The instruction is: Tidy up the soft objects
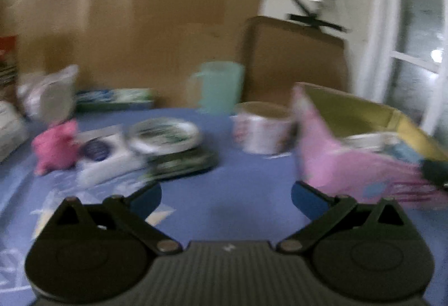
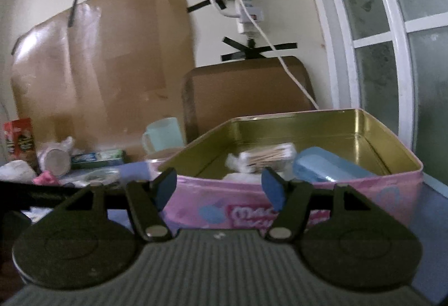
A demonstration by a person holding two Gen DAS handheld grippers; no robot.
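A pink tin box (image 2: 294, 211) with a gold inside stands just in front of my right gripper (image 2: 221, 191), which is open and empty near its front wall. Inside lie a blue case (image 2: 324, 166), a pack of cotton swabs (image 2: 268, 156) and white cotton (image 2: 238, 163). In the blurred left wrist view the same pink box (image 1: 350, 169) is at the right. My left gripper (image 1: 226, 198) is open and empty above the blue cloth. A pink plush toy (image 1: 56, 148) sits at the left; it also shows in the right wrist view (image 2: 44, 177).
On the blue tablecloth (image 1: 238, 183) are a round tin on a dark box (image 1: 165, 135), a white packet (image 1: 106, 157), a tape roll (image 1: 260, 127), a mint mug (image 1: 221, 87), a toothpaste box (image 1: 114, 99) and plastic bags (image 1: 47, 93). Cardboard (image 1: 168, 12) lines the wall.
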